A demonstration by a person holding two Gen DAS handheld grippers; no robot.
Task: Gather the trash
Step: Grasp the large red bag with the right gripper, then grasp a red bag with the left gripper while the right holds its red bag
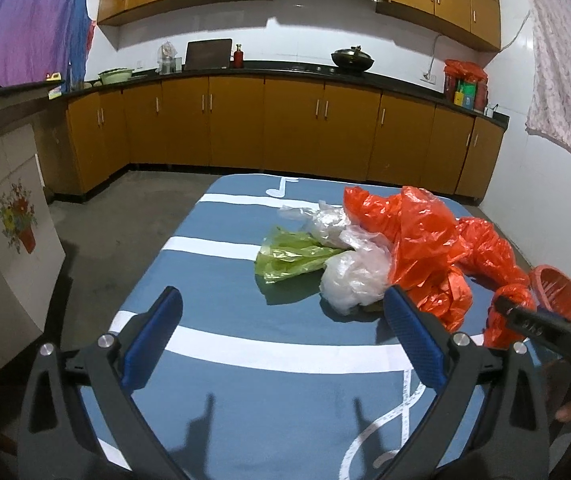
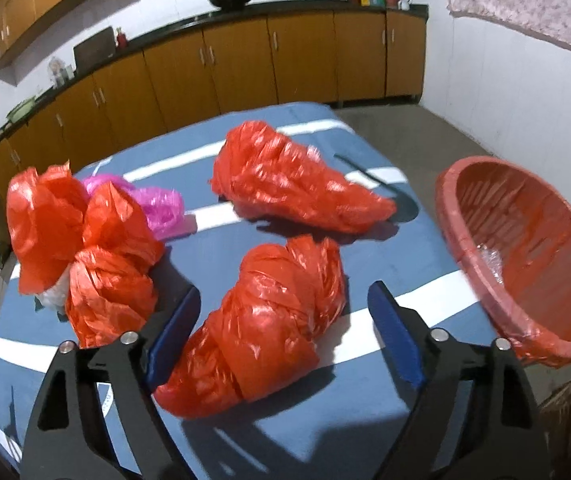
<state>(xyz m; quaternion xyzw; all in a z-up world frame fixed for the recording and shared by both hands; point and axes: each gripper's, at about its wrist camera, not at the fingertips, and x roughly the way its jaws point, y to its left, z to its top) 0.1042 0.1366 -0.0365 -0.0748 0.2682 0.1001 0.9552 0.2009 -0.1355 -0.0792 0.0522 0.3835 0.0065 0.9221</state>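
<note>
Crumpled plastic bags lie on a blue striped table (image 1: 221, 312). In the left wrist view a green bag (image 1: 291, 256), white bags (image 1: 351, 276) and red bags (image 1: 425, 240) form a pile. My left gripper (image 1: 285, 296) is open and empty, just short of the white bag. In the right wrist view my right gripper (image 2: 281, 296) is open, its jaws on either side of a twisted red bag (image 2: 265, 328) without closing on it. Another red bag (image 2: 293, 180) lies beyond, a red bundle (image 2: 81, 248) and a pink bag (image 2: 157, 204) to the left. A red basket (image 2: 525, 256) stands at the right.
The red basket also shows in the left wrist view (image 1: 557, 292), beside the right gripper's body (image 1: 541, 320). Wooden kitchen cabinets (image 1: 285, 132) line the far wall. A tiled partition (image 1: 1, 232) stands left of the table. Bare floor surrounds the table.
</note>
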